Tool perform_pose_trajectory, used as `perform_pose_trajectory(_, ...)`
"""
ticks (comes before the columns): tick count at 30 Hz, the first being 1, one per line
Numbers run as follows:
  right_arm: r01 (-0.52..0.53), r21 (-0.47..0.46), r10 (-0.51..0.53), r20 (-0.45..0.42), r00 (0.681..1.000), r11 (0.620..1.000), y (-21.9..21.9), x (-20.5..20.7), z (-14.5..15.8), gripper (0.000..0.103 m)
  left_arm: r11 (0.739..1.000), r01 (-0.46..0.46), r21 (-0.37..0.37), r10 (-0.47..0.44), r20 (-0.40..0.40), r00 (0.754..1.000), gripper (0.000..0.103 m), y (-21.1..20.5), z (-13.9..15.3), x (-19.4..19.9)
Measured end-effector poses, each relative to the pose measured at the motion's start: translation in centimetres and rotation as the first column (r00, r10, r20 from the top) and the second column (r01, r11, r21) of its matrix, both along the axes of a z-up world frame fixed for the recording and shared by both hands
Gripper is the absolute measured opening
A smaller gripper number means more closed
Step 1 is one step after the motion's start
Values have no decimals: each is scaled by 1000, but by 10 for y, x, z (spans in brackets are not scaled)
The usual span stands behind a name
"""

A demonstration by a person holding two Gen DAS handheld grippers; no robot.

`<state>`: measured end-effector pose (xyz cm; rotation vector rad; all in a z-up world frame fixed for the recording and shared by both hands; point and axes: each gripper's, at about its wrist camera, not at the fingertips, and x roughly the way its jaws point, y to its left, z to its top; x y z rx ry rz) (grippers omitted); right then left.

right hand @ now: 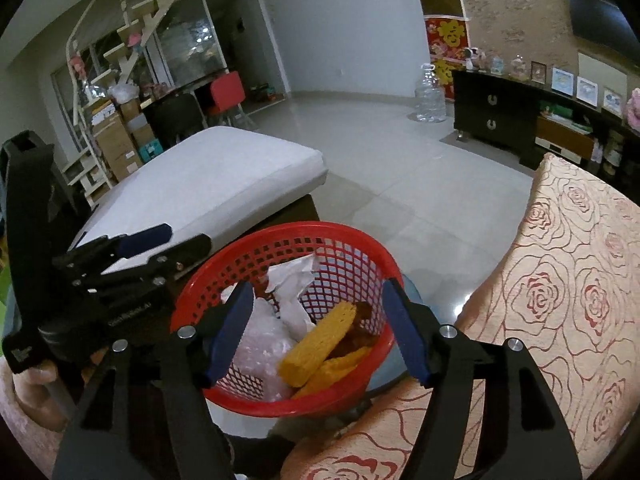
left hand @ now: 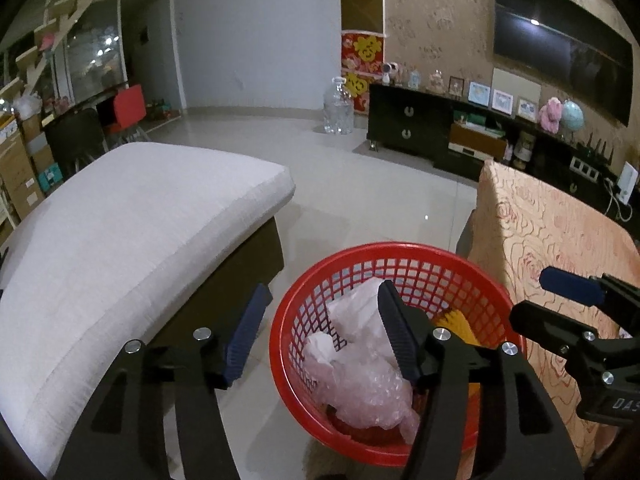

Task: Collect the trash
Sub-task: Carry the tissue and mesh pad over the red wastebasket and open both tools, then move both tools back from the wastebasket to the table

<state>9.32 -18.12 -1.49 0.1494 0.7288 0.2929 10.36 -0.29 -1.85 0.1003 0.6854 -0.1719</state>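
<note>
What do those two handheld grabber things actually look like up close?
Each tool, left and right, is a black angular frame with silver round bolts and two long fingers with ribbed dark-blue pads. Both bodies carry small white lettering, too blurred to read. No cables show.

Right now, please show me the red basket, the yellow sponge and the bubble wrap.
red basket (right hand: 316,229): right wrist view, far rim.
yellow sponge (right hand: 320,344): right wrist view, its middle.
bubble wrap (left hand: 368,396): left wrist view, its middle.
</note>
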Motion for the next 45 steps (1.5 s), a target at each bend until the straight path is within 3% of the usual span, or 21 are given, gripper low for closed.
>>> perform_pose_trajectory(5, 20, -15, -20, 2, 1000, 1000, -3, -3, 0, 65, 1000, -14, -12, 14, 40, 999, 66, 2, 8, -3)
perform_pose_trajectory(17, 59, -64, -57, 31, 998, 996, -14, -16, 5, 65, 1000, 12, -17, -10, 70, 997, 69, -6, 12, -8)
perform_pose_trajectory(27, 205, -122, -196, 86, 977, 971, -66, -50, 24, 66, 996, 82, -15, -81, 91, 993, 69, -32, 15, -19)
perform_pose_trajectory(35, 382, -163, -371, 96, 924, 910, -142, -110, 30, 66, 984, 175, -15, -173, 108, 979, 70, -66, 18, -35)
perform_pose_trajectory(45, 605, -114, -603, 53, 796, 788, -235, -199, 19, 66, 959, 284, 19, -285, 112, 952, 70, -113, 14, -56)
